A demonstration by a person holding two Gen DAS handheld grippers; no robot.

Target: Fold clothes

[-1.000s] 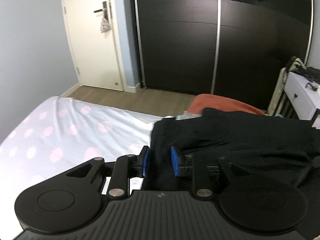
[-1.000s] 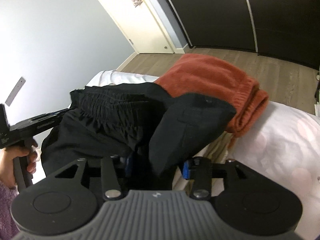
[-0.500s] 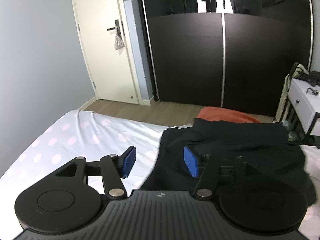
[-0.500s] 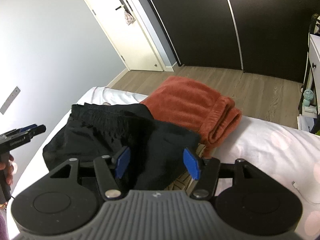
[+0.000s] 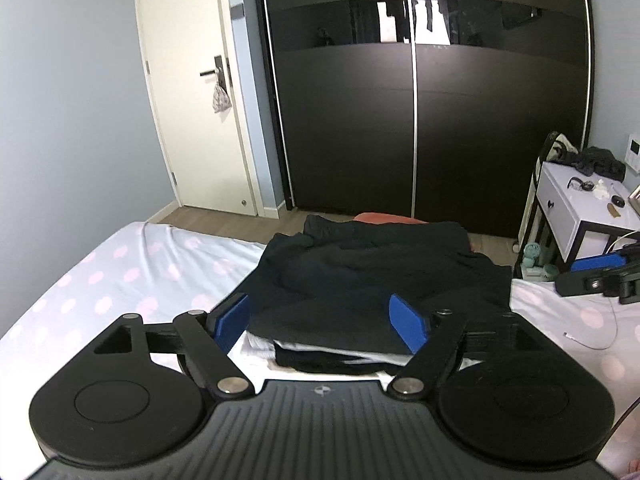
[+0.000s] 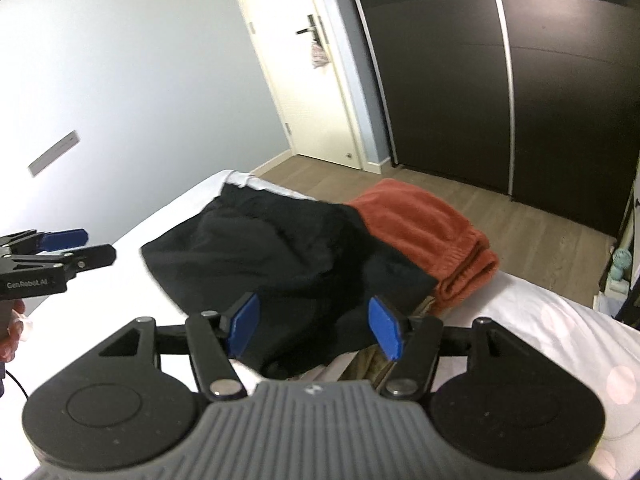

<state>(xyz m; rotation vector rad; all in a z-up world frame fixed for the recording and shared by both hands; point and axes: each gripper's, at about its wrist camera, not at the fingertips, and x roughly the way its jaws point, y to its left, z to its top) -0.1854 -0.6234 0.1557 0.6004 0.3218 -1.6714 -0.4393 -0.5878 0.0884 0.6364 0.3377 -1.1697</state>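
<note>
Both tools, left [image 5: 322, 322] and right [image 6: 316, 328], stand open and empty. The black shorts [image 6: 280, 256] look soft and light (probably slippery); the thick waistband gives the best hold.

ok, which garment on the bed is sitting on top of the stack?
The black garment, crumpled and partly overlapping the folded rust-orange one at the far edge of the bed. Lighter folded pieces show beneath its near edge.
</note>
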